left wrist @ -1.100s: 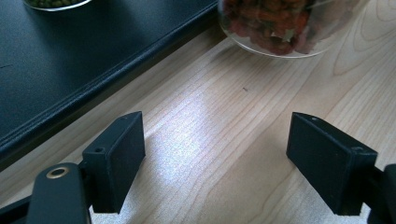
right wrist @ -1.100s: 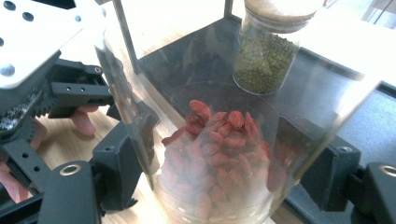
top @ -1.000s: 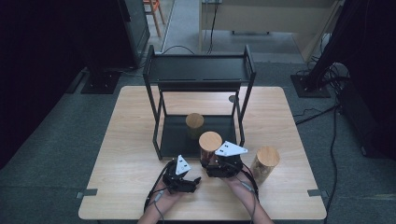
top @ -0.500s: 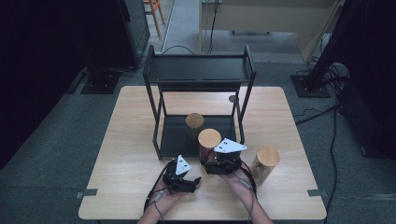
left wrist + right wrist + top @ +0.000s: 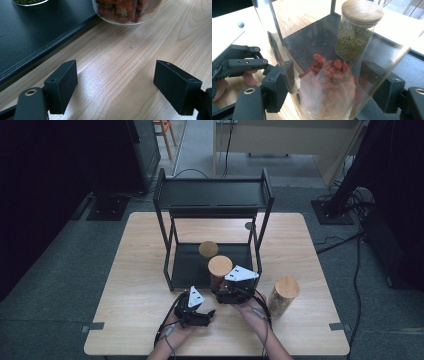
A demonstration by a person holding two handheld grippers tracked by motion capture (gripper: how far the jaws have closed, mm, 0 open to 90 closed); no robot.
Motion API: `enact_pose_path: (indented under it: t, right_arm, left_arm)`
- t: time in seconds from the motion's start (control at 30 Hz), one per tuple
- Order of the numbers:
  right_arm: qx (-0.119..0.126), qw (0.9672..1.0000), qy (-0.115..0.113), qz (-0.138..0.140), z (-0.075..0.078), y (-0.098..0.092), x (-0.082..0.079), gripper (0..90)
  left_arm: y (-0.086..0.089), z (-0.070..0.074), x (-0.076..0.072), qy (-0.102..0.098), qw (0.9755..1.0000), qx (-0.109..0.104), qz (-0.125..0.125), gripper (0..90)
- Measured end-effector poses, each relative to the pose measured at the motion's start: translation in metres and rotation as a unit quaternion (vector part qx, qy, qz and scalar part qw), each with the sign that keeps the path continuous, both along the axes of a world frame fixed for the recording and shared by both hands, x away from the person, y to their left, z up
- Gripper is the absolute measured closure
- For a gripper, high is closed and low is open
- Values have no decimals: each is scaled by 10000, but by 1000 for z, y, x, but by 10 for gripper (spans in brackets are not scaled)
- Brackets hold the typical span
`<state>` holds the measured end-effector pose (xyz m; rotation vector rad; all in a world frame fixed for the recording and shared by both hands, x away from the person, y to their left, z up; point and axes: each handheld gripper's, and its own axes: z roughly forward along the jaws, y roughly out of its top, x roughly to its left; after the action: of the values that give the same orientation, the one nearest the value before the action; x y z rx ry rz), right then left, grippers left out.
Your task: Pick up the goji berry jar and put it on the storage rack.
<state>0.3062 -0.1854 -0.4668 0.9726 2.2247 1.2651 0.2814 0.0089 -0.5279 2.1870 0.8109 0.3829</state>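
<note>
My right gripper (image 5: 221,287) is shut on a glass jar of red berries (image 5: 220,266) with a wooden lid, one jaw on each side of the glass (image 5: 329,85). The jar is upright at the front edge of the black rack's lower shelf (image 5: 185,265). Behind it on that shelf stands a jar of green beans (image 5: 208,249) (image 5: 355,37). My left gripper (image 5: 200,306) is open just above the wooden table beside the shelf, with nothing between its jaws (image 5: 115,85). The red-berry jar's base (image 5: 125,10) shows ahead of it.
A third wooden-lidded jar (image 5: 283,295) stands on the table right of my right hand. The rack's top shelf (image 5: 215,195) is bare, and its posts (image 5: 257,245) flank the lower shelf. Dark cables and stands lie on the floor around the table.
The red-berry jar and my right gripper have shifted slightly forward, toward the rack's lower shelf. My left gripper has stayed put.
</note>
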Motion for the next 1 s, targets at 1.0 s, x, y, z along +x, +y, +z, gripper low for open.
enact_pose_path:
  t: [1.0]
  right_arm:
    - [91, 9999, -73, 19, 1, 17, 19, 251]
  left_arm:
    - [0, 0, 0, 2, 10000, -3, -19, 198]
